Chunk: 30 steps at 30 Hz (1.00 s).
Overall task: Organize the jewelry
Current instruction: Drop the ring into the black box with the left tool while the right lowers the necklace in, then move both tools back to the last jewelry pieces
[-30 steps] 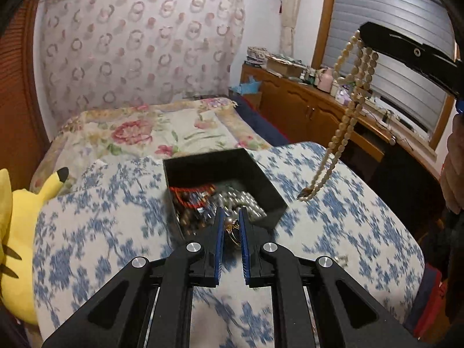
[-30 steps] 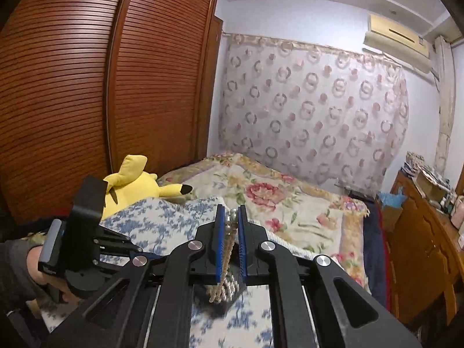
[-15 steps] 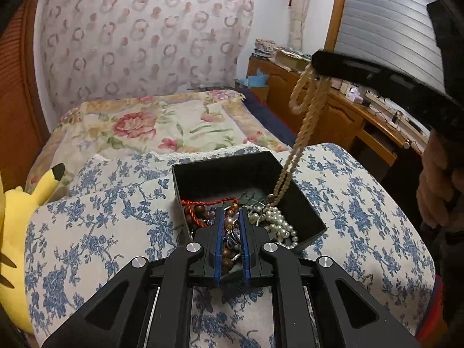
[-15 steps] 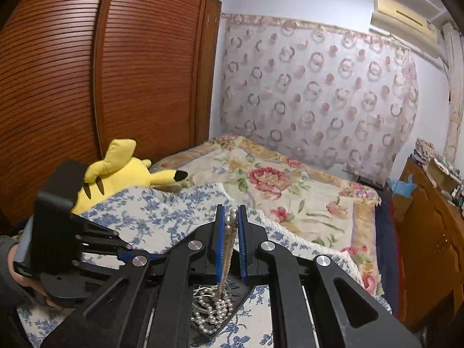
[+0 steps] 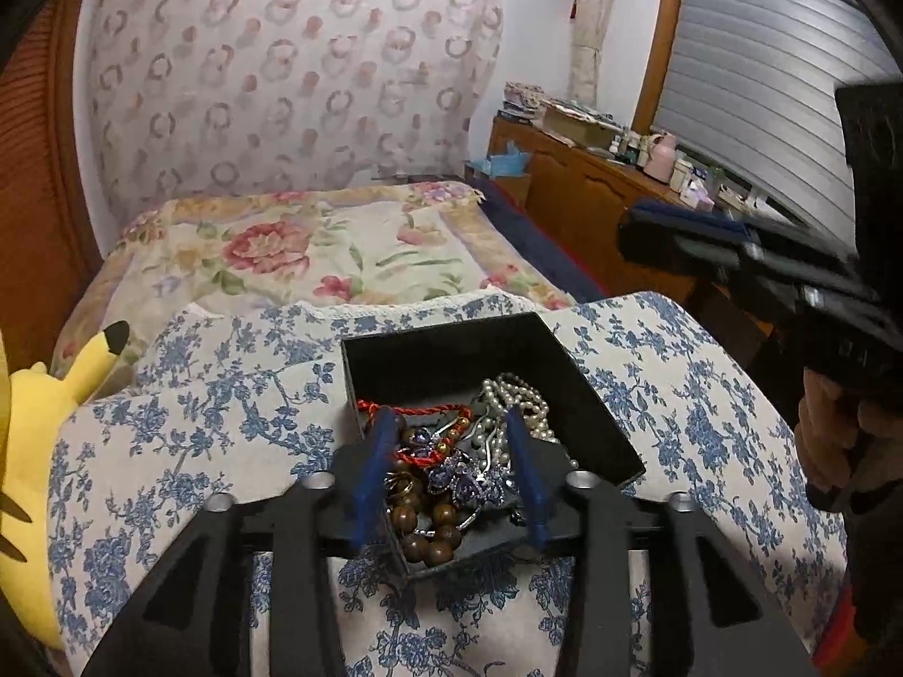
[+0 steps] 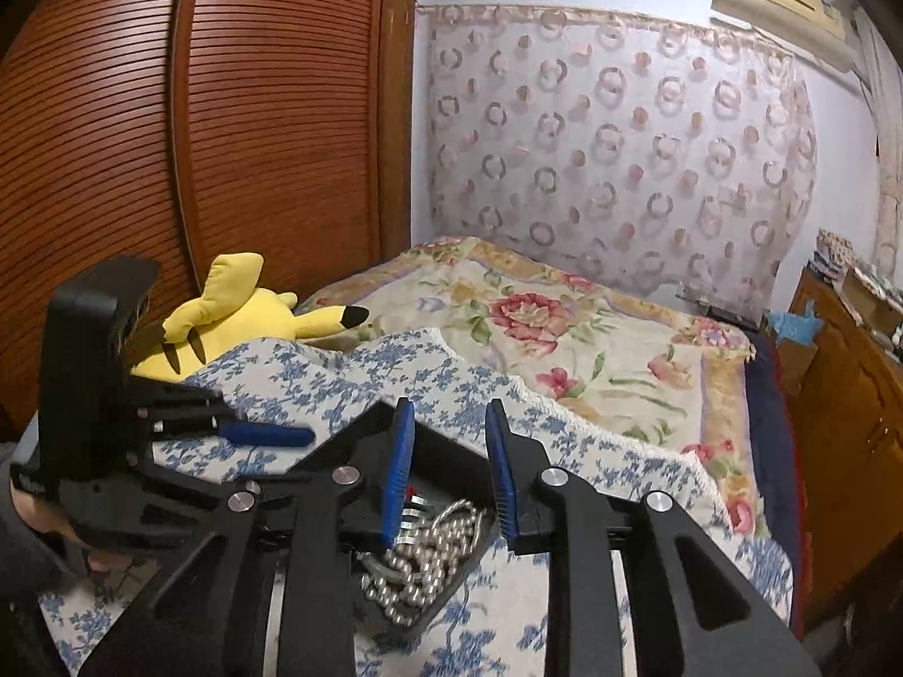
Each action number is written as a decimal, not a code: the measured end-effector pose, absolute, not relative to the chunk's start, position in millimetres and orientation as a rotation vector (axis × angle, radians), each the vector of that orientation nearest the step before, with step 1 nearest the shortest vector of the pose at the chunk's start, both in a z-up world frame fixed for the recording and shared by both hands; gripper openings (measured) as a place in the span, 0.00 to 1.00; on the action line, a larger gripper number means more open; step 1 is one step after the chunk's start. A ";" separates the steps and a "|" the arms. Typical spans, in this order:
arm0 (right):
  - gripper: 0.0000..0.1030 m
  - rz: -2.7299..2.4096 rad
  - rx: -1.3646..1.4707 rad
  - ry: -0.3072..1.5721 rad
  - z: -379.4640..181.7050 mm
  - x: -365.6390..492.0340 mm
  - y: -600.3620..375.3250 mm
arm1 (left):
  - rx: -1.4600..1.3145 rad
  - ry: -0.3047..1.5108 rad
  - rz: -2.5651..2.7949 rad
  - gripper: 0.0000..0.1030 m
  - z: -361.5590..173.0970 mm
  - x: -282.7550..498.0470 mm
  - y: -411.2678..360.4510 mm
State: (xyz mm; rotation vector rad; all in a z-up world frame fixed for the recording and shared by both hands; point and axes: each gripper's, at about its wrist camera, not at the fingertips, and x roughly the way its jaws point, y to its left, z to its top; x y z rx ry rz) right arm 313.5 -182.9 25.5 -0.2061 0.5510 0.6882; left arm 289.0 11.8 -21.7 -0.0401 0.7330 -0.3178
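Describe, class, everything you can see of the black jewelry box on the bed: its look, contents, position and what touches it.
The black jewelry box is a square, open-topped tray with thin matte walls, perhaps card or plastic. It sits flat, turned corner-on to the left wrist camera, on the blue-flowered quilt. It is heaped with a pearl strand, brown wooden beads, a red twisted cord and a blue-stoned brooch. The left gripper hangs over it with jaws open, pinching nothing.

The right claw (image 6: 448,468), its jaws just opening, hung empty above the pearl strand (image 6: 420,555) in the black box (image 6: 451,601) on the bed (image 6: 592,338).
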 end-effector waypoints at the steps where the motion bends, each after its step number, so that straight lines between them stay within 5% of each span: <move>1: 0.27 0.685 -0.201 0.559 22.6 309.0 -187.3 | -0.039 0.725 -0.313 0.52 -19.8 286.0 12.5; 4: 0.27 0.676 -0.184 0.589 12.1 297.2 -199.8 | -0.028 0.703 -0.301 0.70 -15.0 272.8 13.3; 10: 0.27 0.647 -0.160 0.664 -16.3 263.6 -228.2 | -0.009 0.677 -0.288 0.87 -14.4 244.2 11.0; 30: 0.27 0.648 -0.199 0.861 -84.5 184.2 -260.2 | 0.011 0.830 -0.348 0.88 -73.5 175.1 -12.4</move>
